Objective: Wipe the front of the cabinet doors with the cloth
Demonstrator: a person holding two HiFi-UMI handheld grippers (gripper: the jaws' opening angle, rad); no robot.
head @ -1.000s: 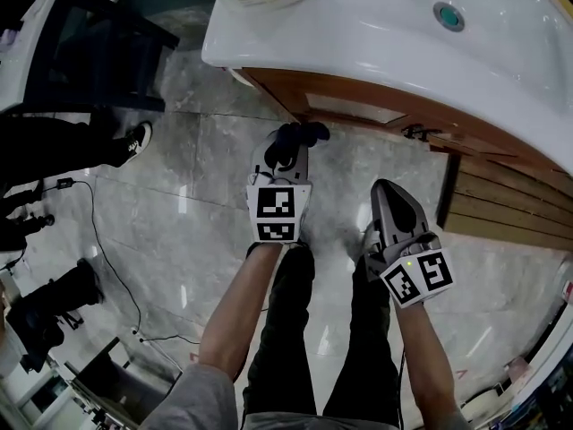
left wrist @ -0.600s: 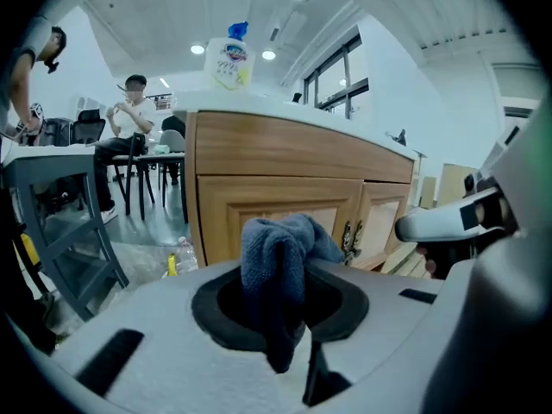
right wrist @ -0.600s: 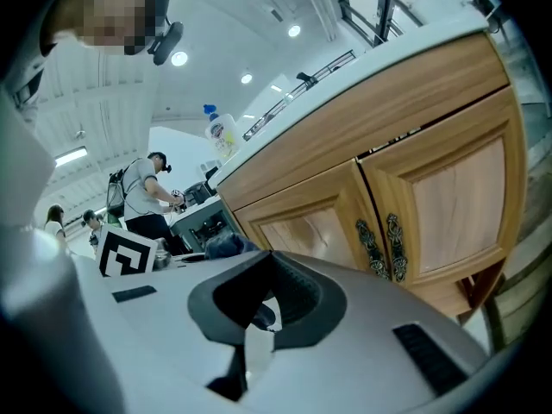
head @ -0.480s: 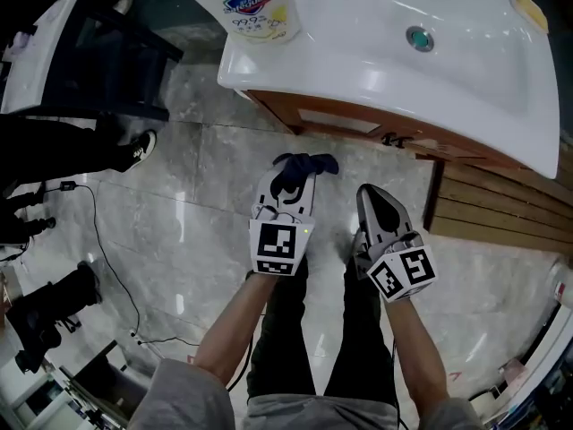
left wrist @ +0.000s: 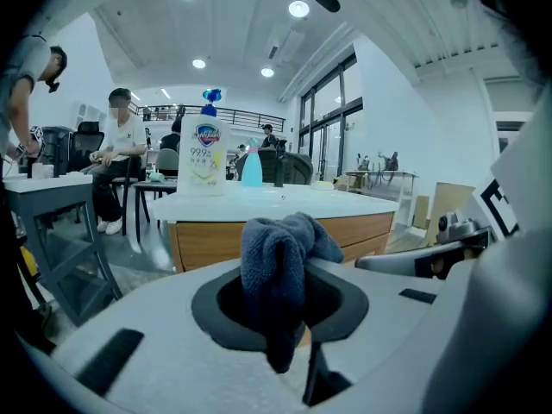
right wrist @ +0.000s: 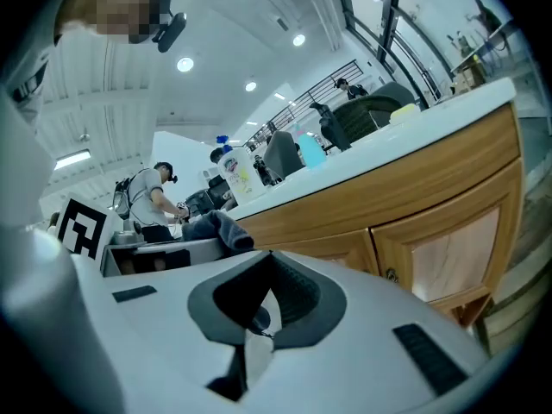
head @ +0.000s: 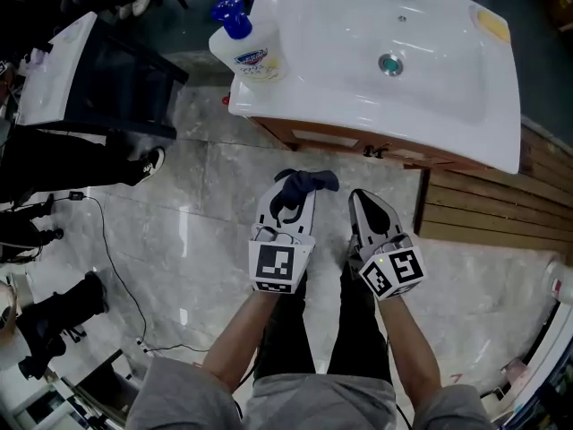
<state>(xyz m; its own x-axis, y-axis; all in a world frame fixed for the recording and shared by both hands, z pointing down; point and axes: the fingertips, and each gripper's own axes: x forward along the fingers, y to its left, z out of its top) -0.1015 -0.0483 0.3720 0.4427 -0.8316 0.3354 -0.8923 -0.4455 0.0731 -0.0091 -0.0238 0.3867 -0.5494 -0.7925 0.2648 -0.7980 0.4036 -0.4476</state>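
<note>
A grey stone floor (head: 197, 204) is being stood on, in a bright open room, in front of a wooden cabinet (head: 331, 138) that is being topped by a white tabletop (head: 448, 106) with a basin sunk in it. By judgement, the wiping is not yet being carried out: no cloth is being pressed to the wood, and the whole of the door fronts seems left to do.

The left gripper (head: 288, 202) is being clamped on the cloth (left wrist: 278, 261), a dark blue bundle. It is being pinched between the jaws, with its bunched top standing past the tips and a tail hanging below them. The right gripper (right wrist: 261, 307) is being held with its jaws together on nothing (just beside the left one).

Outward from the cloth, the cabinet doors (right wrist: 444, 253) are being faced but not touched. In the head view a stretch of floor is being shown between the gripper tips and the wood. Farther out, a soap bottle (head: 243, 45) is being carried on the tabletop's corner, well apart from the cloth.
</note>
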